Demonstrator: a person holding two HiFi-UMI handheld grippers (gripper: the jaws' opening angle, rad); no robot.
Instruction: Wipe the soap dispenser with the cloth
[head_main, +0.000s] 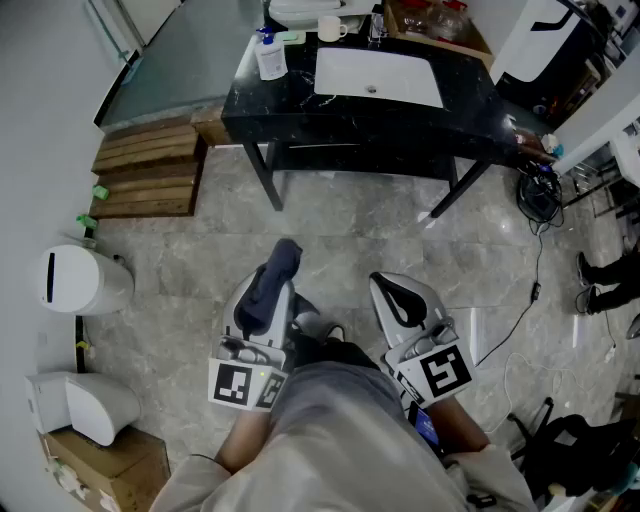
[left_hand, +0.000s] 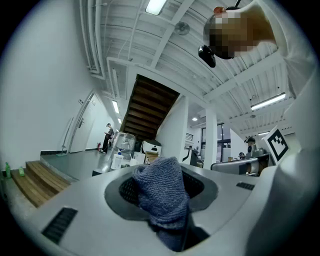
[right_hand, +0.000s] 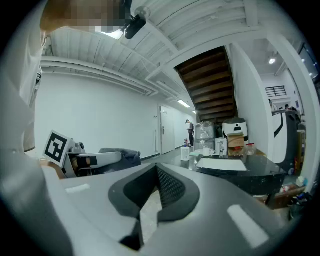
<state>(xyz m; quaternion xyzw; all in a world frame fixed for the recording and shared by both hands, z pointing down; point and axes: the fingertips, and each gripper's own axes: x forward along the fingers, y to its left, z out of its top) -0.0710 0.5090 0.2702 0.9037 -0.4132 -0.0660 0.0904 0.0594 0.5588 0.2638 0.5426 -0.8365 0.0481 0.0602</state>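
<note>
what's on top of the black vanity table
A white sink, a soap dispenser left of it, a white mug behind. Things at the back edge are partly cropped and unclear.

One soap dispenser (head_main: 270, 55) and one white mug (head_main: 331, 28) stand on the black table (head_main: 470, 110). One wooden step (head_main: 150, 170) sits left of it, and one cloth (head_main: 272, 285) is well in front.

At the frame's top, the soap dispenser (head_main: 269, 55) stands on the table's (head_main: 470, 120) left end, the cup (head_main: 330, 29) to its right. Wooden steps (head_main: 150, 170) lie upper left. Lower centre, my left gripper (head_main: 272, 290), the cloth (head_main: 280, 262) in its jaws, sits left of my right gripper (head_main: 388, 290).
</note>
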